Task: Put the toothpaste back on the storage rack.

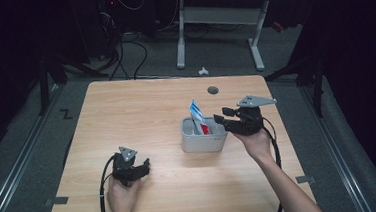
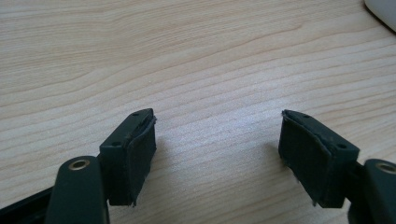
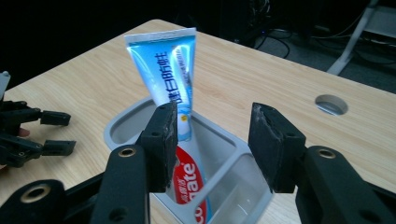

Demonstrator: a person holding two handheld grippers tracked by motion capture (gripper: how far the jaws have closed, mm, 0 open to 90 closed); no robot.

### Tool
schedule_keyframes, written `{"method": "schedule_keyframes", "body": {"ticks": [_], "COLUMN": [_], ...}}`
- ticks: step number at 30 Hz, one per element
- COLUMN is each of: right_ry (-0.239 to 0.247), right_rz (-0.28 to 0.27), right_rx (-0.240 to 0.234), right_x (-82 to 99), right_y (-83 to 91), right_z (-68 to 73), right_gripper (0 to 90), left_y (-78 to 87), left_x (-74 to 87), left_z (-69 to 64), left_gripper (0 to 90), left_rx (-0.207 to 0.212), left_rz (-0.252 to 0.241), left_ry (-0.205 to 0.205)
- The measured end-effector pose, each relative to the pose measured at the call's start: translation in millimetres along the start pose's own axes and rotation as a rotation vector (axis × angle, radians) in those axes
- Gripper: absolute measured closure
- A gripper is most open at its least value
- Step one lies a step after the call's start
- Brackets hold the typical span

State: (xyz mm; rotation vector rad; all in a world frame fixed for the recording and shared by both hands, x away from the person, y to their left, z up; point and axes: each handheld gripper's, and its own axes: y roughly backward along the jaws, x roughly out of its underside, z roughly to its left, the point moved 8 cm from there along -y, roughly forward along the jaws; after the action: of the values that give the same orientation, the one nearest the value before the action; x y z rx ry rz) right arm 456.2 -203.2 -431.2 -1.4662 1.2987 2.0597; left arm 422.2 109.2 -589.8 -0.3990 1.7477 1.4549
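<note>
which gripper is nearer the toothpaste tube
Right. The right gripper hovers open beside the toothpaste tube in the grey holder; the left gripper sits well off.

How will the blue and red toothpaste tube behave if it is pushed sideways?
The blue and red toothpaste tube stands tilted in the grey plastic holder, so it would probably lean over further. Its flat crimped end looks soft and likely bends.

The high view looks forward and down from above the person's side, taking in the whole table [image 1: 141, 109] and floor beyond. The left gripper view sits low and close over bare wood, facing along its jaws, the bin [image 2: 383, 11] just at its corner. The right gripper view looks closely into that bin [image 3: 140, 119], catching the left gripper [image 3: 58, 133] and the table hole [image 3: 331, 104], both shared with the high view.
</note>
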Motion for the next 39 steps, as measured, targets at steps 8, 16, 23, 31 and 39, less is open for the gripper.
{"method": "schedule_keyframes", "body": {"ticks": [8,16,23,31,39], "right_ry": [-0.022,-0.045,-0.054,-0.074,-0.093], "right_rz": [-0.029,-0.038,-0.054,-0.065,-0.076], "right_rx": [0.008,0.019,0.031,0.050,0.061], "right_x": [2.2,7.8,10.1,13.8,19.2], "right_y": [14.3,25.5,36.6,45.5,55.0], "right_z": [-9.2,-17.1,-23.7,-31.7,-39.6], "right_gripper": [51.2,50.6,50.0,49.9,50.0], "left_y": [0.0,0.0,0.0,0.0,0.0], "left_x": [0.0,0.0,0.0,0.0,0.0], "left_z": [0.0,0.0,0.0,0.0,0.0], "left_gripper": [27.9,27.9,27.9,27.9,27.9], "left_rx": [0.000,0.000,0.000,0.000,0.000], "left_rz": [0.000,0.000,0.000,0.000,0.000], "left_ry": [0.000,0.000,0.000,0.000,0.000]}}
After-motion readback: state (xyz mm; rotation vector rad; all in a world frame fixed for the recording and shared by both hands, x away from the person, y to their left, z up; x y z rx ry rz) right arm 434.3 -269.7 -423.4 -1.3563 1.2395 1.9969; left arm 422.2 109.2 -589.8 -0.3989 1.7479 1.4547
